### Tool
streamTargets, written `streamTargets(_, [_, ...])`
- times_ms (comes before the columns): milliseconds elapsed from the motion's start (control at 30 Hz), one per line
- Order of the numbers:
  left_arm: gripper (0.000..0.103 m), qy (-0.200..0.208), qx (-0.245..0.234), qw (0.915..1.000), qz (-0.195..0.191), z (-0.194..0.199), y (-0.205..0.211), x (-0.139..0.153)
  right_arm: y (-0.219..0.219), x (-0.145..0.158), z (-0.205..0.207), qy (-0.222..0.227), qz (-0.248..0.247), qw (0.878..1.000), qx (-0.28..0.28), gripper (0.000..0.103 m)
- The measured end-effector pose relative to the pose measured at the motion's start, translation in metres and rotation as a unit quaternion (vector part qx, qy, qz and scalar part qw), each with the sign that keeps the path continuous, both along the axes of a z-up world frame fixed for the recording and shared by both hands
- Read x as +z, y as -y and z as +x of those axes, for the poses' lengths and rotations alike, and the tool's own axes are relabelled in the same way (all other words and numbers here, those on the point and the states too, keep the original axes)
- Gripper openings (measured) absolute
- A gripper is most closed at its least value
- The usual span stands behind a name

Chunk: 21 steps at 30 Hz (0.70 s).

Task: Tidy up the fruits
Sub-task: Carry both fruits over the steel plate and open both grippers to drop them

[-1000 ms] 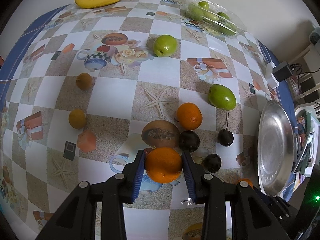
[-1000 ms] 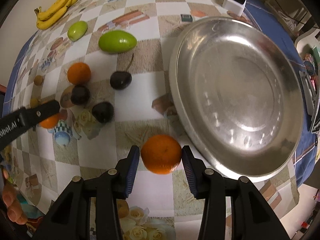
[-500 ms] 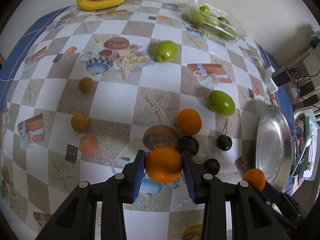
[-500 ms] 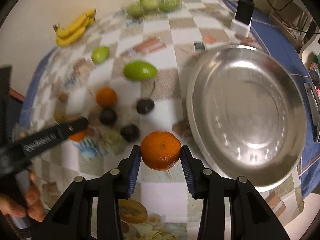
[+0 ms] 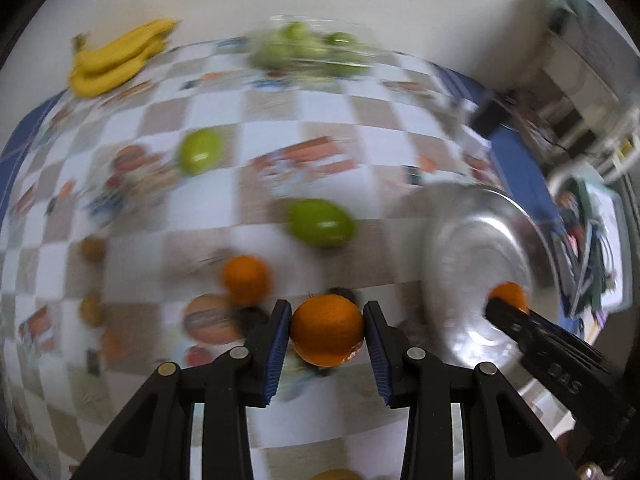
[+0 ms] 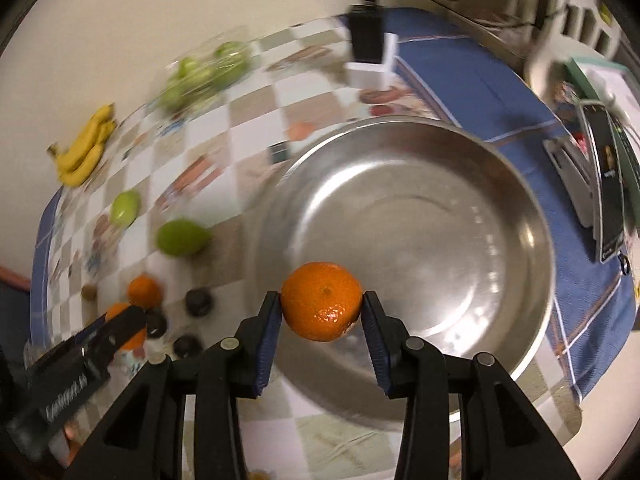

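My left gripper [image 5: 326, 332] is shut on an orange [image 5: 326, 330] and holds it above the table, left of the steel bowl [image 5: 460, 240]. My right gripper [image 6: 322, 308] is shut on a second orange [image 6: 322, 306] and holds it over the near left part of the steel bowl [image 6: 500, 184]. That orange also shows in the left wrist view [image 5: 508, 296]. A third orange [image 5: 246, 280] lies on the table, with two green fruits [image 5: 322, 222] [image 5: 200, 156] behind it. The left wrist view is blurred.
Bananas [image 5: 116, 58] and a clear pack of green fruit [image 5: 308, 50] lie at the table's far edge. Dark plums [image 6: 198, 302] and small brown fruits [image 5: 93, 249] lie on the chequered cloth. A charger [image 6: 370, 46] and a phone [image 6: 610, 196] sit near the bowl.
Both grippers have lifted and swung right with their oranges. The right one has moved from beside the bowl to over it.
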<state>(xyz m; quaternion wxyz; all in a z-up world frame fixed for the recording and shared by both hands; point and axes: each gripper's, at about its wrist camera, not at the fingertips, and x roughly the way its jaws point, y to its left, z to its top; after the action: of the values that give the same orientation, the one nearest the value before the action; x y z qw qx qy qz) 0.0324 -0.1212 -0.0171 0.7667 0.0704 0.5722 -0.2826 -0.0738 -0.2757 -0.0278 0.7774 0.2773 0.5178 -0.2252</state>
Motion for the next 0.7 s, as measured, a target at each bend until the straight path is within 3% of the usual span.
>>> streamTargets(167, [0.040, -0.013, -0.050, 0.9982, -0.029, -0.014, 0.045, 0.000, 0.025, -0.007, -0.008, -0.009, -0.003, 1.000, -0.030, 0.042])
streamTargets(333, [0.040, -0.009, -0.084, 0.9958, -0.033, -0.025, 0.085, -0.004, 0.048, -0.020, -0.018, -0.028, -0.005, 0.998, -0.061, 0.043])
streamTargets(700, [0.044, -0.023, -0.098, 0.9948, -0.012, -0.032, 0.108, -0.024, 0.070, -0.036, -0.034, -0.042, 0.010, 0.995, -0.088, 0.043])
